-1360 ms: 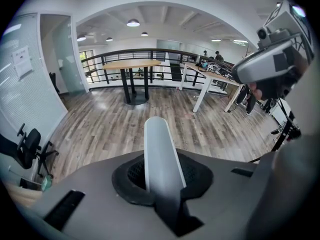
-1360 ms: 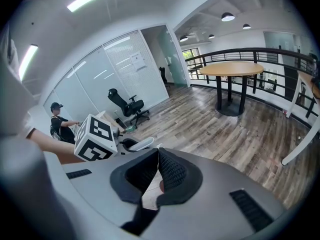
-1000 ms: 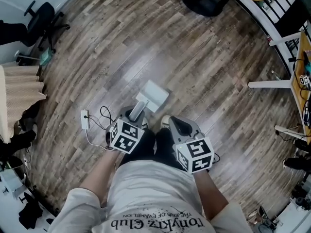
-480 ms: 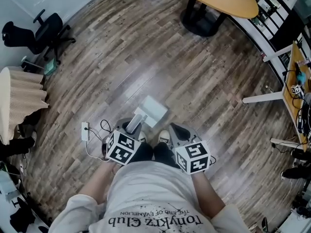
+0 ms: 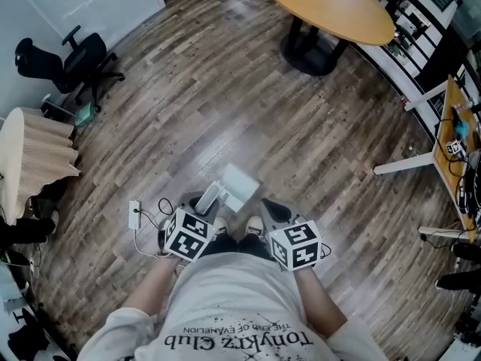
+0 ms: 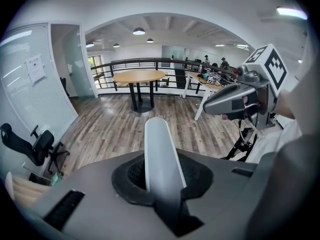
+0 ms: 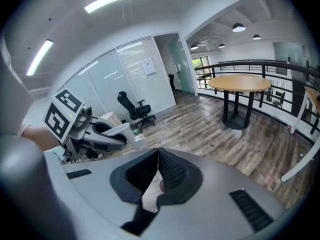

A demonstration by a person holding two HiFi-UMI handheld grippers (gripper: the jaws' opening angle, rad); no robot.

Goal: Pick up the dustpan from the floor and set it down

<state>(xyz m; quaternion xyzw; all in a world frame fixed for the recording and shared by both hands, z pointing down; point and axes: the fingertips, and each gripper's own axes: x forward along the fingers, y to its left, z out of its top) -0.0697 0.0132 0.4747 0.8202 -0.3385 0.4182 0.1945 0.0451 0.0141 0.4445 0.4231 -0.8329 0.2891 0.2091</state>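
A white dustpan (image 5: 240, 180) hangs over the wooden floor in front of the person's shoes. My left gripper (image 5: 204, 203) is shut on its grey-white handle (image 6: 160, 154), which runs up between the dark pads in the left gripper view. The pan itself is hidden in that view. My right gripper (image 5: 272, 206) is beside it on the right, apart from the dustpan. Its pads meet at the tips with nothing between them (image 7: 158, 171). The right gripper view also shows the left gripper (image 7: 95, 134) with the handle (image 7: 122, 131).
A round wooden table (image 5: 331, 6) on a black foot stands far ahead. A black office chair (image 5: 68, 59) and a beige draped thing (image 5: 37, 156) are at the left. A white power strip (image 5: 135, 215) with cable lies near the left foot. White desk legs (image 5: 406, 160) are at the right.
Both grippers have risen, the left one more, carrying the dustpan up off the floor. The head view now takes in more of the room. The grip is unchanged.
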